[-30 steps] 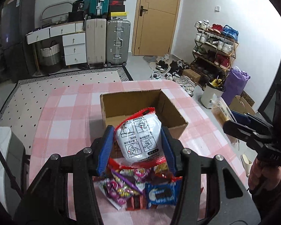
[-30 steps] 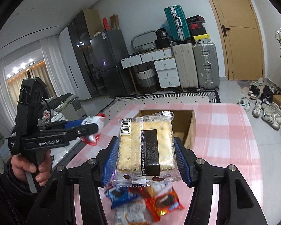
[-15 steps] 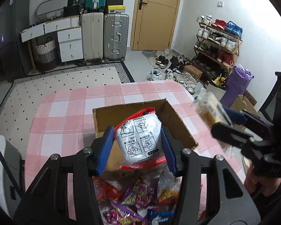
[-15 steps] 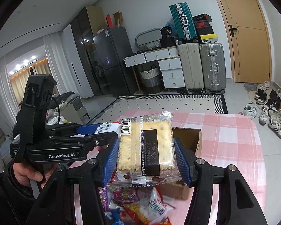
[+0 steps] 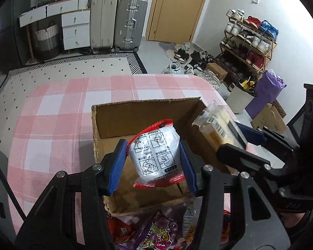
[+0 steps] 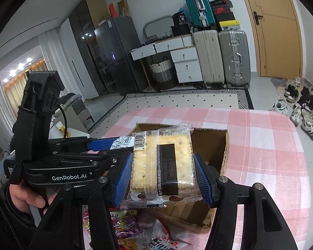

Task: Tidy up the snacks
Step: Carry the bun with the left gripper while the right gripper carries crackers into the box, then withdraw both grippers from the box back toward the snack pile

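Left tool (image 5: pixel 154 158): grips white-and-red packet (image 5: pixel 155 154) above cardboard box (image 5: pixel 144 112).
Right tool (image 6: pixel 162 175): clamps cracker pack (image 6: pixel 162 162) over box.
Advice: lower inside the box walls, release side by side.

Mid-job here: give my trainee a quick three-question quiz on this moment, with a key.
1. True or false: the left gripper is empty.
2. What does the right gripper hold? A) a cracker pack B) a shoe C) a cup
3. Fill in: both packets are held above the open cardboard ____.

Key:
1. False; it grips a white and red packet.
2. A; the cracker pack sits between its blue pads.
3. box, standing on the pink checked tablecloth, with loose snacks piled in front.
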`<control>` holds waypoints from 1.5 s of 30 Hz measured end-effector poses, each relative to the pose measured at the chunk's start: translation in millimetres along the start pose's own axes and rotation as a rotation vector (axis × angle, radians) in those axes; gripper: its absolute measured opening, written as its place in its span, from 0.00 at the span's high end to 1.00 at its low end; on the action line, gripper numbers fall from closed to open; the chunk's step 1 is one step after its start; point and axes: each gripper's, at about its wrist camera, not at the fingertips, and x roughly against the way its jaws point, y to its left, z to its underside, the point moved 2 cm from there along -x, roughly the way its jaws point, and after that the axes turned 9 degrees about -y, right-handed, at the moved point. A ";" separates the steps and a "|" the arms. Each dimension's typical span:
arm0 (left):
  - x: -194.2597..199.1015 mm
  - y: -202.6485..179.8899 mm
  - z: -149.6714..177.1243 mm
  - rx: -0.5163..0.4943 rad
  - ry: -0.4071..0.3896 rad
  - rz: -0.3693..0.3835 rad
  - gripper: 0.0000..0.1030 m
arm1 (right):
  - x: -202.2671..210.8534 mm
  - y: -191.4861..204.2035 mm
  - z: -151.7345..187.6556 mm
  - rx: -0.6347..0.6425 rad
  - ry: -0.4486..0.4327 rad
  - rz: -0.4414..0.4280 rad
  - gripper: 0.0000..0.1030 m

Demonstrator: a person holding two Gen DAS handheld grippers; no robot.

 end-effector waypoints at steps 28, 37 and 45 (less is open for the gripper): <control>26.3 0.1 19.0 -0.015 -0.053 -0.073 0.22 | 34.7 -18.8 3.6 -0.043 -0.093 0.066 0.18; 84.6 -13.1 35.0 -0.023 -0.093 -0.106 0.12 | 88.5 2.6 4.8 -0.028 -0.155 0.072 0.12; 139.6 -25.4 52.2 -0.045 -0.154 -0.115 0.01 | 129.3 27.8 10.2 0.007 -0.194 0.084 0.08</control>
